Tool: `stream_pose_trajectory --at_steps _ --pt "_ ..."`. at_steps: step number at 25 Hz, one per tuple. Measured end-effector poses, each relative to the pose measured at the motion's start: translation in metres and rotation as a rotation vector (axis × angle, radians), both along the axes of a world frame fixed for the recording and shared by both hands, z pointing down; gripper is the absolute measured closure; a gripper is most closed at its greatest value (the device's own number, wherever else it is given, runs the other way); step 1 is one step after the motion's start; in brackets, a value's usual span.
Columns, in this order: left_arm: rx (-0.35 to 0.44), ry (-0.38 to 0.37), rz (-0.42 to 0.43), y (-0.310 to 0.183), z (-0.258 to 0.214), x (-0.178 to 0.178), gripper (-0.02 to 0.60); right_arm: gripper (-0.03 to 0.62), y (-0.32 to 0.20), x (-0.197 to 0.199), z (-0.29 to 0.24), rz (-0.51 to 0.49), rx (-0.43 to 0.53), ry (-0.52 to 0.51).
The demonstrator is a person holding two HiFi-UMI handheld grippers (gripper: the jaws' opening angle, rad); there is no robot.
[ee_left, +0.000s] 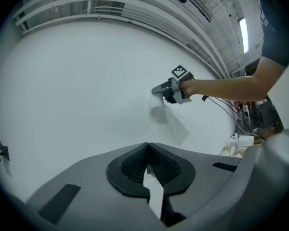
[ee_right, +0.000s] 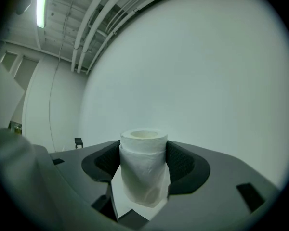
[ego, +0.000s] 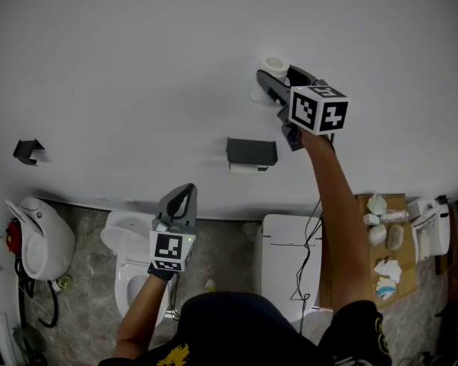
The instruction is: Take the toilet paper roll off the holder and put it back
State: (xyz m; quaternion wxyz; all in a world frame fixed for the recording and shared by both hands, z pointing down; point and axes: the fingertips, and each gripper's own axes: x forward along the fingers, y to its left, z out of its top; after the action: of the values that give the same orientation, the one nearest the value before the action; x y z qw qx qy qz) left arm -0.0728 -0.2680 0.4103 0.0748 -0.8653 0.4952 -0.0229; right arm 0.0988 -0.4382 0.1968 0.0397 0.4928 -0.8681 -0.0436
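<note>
The white wall [ego: 137, 59] fills most of the head view, smooth and bare. At its foot stand a glossy white toilet [ego: 130, 254], a boxy white unit [ego: 290, 254] and, off to the right, a cardboard sheet [ego: 404, 280] strewn with crumpled paper wads [ego: 377, 235].

The black holder [ego: 252, 151] juts from the wall with a strip of white paper showing under it. Only open wall lies between it and the roll [ego: 275, 65]. The roll is up and to the right of the holder, well apart from it, close to the wall. The right gripper [ego: 271, 78] pinches it at the end of an outstretched arm. A small black bracket [ego: 28, 151] sits far left on the wall.

The right gripper view shows what the head view does not. The roll [ee_right: 143, 167] stands upright between the ribbed black pads [ee_right: 180, 162], which press its soft, wrinkled sides, and its hollow core faces up (the bracket [ee_right: 78, 142] is a speck beyond).

The left gripper [ego: 185, 197] hangs low over the toilet. Its own view shows its jaws pressed together at the tips with nothing between them, and the right gripper [ee_left: 164, 88] far off against the wall.
</note>
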Motion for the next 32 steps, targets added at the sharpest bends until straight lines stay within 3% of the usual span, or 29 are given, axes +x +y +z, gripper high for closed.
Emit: stream_pose_trajectory --at_steps 13,32 --pt "-0.009 -0.023 -0.003 0.004 0.006 0.001 0.566 0.322 -0.007 -0.002 0.066 0.008 -0.071 0.018" --pt "-0.014 -0.030 -0.004 0.007 0.010 -0.003 0.566 0.322 -0.013 0.002 0.152 0.051 -0.086 0.030"
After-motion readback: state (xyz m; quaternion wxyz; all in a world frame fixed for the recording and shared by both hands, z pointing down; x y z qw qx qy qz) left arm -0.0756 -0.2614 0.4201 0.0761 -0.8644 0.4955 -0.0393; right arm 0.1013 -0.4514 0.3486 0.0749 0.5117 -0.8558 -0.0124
